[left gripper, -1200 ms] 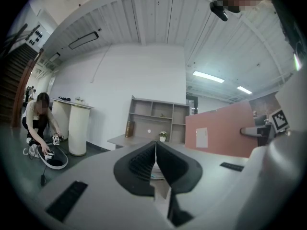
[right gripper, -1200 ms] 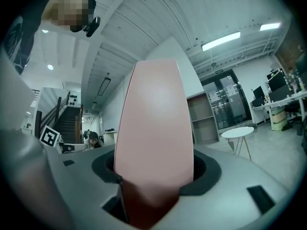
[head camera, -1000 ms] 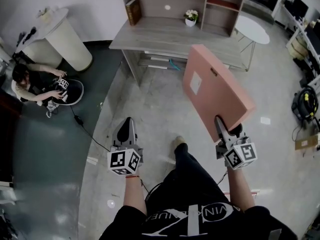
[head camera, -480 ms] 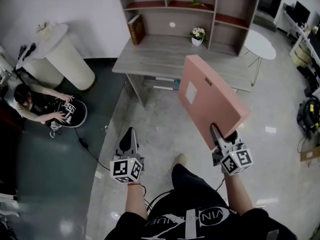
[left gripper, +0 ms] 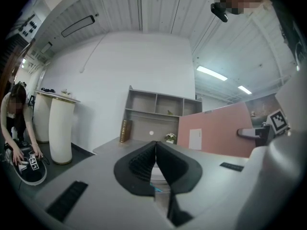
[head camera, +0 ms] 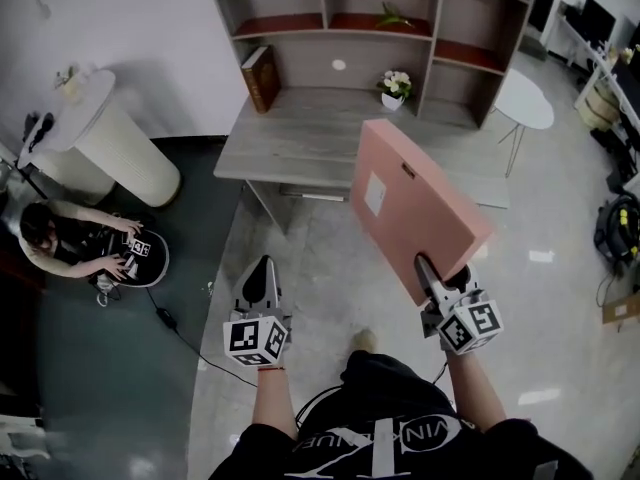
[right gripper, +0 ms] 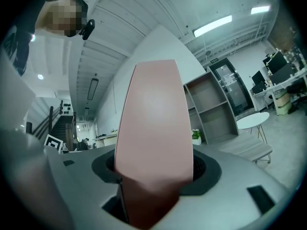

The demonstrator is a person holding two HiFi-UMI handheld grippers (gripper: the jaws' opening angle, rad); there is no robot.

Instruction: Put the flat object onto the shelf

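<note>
The left gripper [head camera: 262, 268] with jaws pressed together on nothing, the right gripper [head camera: 426, 268] clamped on the lower edge of the pink flat object [head camera: 415, 203], which stands tilted in mid-air in front of the shelf [head camera: 370, 30], not yet on it

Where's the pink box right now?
Head view, right of centre: the pink box stands on edge in the right gripper, short of the grey desk under the shelf.
</note>
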